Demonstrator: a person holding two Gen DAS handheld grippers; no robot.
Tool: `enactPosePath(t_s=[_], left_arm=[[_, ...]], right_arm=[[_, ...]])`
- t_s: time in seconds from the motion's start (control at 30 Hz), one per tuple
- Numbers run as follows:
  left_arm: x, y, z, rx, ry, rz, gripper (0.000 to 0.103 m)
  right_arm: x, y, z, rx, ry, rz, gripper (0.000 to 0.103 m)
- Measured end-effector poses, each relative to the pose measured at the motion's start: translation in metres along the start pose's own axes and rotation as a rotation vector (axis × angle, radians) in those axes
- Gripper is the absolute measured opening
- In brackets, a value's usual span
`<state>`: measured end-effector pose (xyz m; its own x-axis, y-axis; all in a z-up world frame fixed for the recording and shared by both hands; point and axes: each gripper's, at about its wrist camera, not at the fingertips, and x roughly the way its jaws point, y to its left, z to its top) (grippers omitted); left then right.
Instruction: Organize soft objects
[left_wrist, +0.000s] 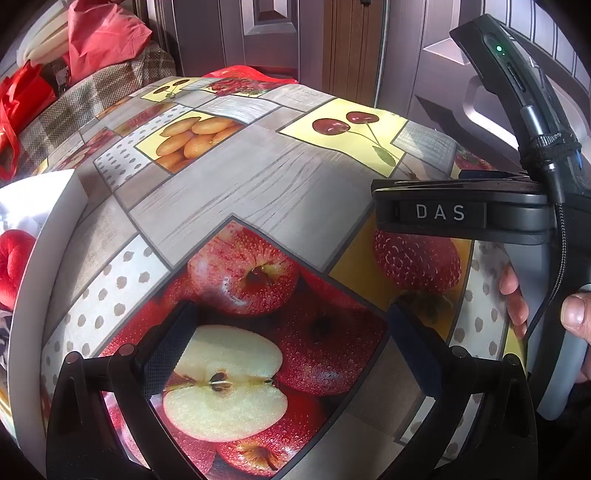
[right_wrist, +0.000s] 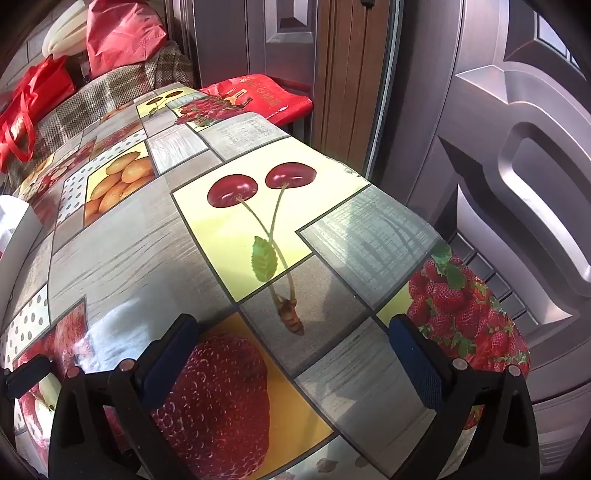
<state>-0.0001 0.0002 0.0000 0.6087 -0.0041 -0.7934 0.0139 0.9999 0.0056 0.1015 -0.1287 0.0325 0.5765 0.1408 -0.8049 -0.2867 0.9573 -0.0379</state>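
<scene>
Your left hand-held gripper (left_wrist: 291, 343) hangs over the surface (left_wrist: 280, 184), tilted down, with its jaws spread wide and nothing between them; under it lies only the printed picture of a cut apple on the fruit-patterned cloth. Your right hand-held gripper (right_wrist: 295, 354) is just as wide apart and just as empty, poised above the printed strawberry and cherry stems near the right edge of the surface (right_wrist: 369, 229).

In the left wrist view you can see the right hand-held gripper from the side, its body marked with letters, and your right hand (left_wrist: 546, 314) wrapped around its grip, thumb and fingertips showing.

The soft thing nearest to you is a red plush item (left_wrist: 13, 262) at the far left edge of the left wrist view, sitting inside a white box (left_wrist: 48, 206) that stands on the left part of the surface. Only a rounded red part of it shows; what kind of toy it is cannot be told. It lies well apart from both grippers.

Beyond the far end of the surface there is a checked fabric seat with red bags (right_wrist: 37, 99) and a pinkish-red cloth bundle (right_wrist: 125, 37) piled on it, and a flat red bag (right_wrist: 262, 96) lies by the brown door (right_wrist: 517, 184).
</scene>
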Motion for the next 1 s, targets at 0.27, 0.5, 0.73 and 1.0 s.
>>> enactPosePath(t_s=[0.27, 0.5, 0.73, 1.0], left_arm=[[-0.0003, 0.0002, 0.0001, 0.002, 0.002, 0.002, 0.102], [0.0001, -0.0001, 0.0000, 0.003, 0.002, 0.003, 0.102], [0.0000, 0.0000, 0.0001, 0.002, 0.002, 0.002, 0.102], [0.0001, 0.0000, 0.0002, 0.002, 0.002, 0.002, 0.102]], right_arm=[[0.0010, 0.0055, 0.0015, 0.000, -0.002, -0.010, 0.103], [0.0003, 0.0049, -0.0003, 0.002, -0.003, -0.005, 0.103], [0.0006, 0.0047, 0.0001, 0.000, -0.002, -0.004, 0.103], [0.0011, 0.0076, -0.0008, -0.004, -0.002, -0.003, 0.103]])
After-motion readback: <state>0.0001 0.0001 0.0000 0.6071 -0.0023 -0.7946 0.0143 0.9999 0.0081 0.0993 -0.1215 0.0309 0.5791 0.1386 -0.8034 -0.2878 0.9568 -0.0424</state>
